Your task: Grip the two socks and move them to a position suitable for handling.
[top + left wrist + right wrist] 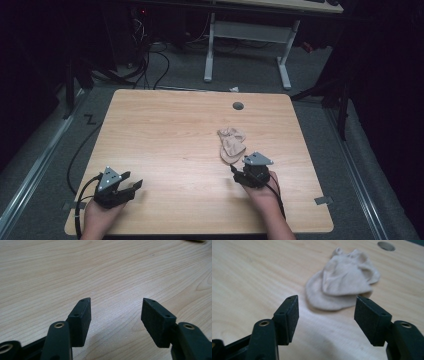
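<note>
Beige sock (342, 286) lies crumpled just beyond the right gripper (326, 311), whose wide jaws hold nothing; bare wooden table (165, 135) spreads leftward to its edge.

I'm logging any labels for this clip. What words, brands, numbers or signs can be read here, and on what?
None: no readable text on the beige sock, the wooden table, the left gripper or the right gripper. The dark zigzag mark on the floor is no legible writing.
</note>
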`<state>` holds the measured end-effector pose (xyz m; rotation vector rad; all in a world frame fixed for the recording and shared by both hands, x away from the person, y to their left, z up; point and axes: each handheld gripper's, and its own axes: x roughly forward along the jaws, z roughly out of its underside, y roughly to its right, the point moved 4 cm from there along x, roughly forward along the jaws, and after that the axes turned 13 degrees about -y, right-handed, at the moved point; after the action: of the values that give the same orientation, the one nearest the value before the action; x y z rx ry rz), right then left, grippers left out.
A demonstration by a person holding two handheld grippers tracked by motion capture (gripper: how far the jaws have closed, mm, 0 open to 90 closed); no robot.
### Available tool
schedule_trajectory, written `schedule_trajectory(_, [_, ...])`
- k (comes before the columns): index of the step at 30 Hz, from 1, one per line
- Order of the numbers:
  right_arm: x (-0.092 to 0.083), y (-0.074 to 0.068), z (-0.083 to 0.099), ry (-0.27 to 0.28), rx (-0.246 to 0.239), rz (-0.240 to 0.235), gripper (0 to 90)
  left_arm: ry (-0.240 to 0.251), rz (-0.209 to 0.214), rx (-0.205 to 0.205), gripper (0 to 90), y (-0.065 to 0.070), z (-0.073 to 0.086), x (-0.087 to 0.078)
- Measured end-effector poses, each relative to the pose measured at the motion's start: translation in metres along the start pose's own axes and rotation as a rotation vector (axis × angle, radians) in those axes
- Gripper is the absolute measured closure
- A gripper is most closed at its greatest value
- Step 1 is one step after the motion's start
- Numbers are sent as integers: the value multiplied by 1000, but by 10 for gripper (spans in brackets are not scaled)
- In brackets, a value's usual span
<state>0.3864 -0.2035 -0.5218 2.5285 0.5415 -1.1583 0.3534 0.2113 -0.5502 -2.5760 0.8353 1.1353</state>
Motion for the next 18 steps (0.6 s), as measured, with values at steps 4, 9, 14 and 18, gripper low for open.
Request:
schedule_trajectory(4, [2,15,-19,-20,14,3,393,-1,0,1,417,0,0,0])
schedule_trajectory(9, [8,26,-33,-48,24,12,393,-1,4,1,418,0,0,0])
schedule_trajectory(14, [20,35,-45,-70,52,0,412,-8,4,11,418,2,0,0])
schedule_trajectory(18, [29,36,-47,-85,43,-1,415,-10,8,7,418,2,0,1])
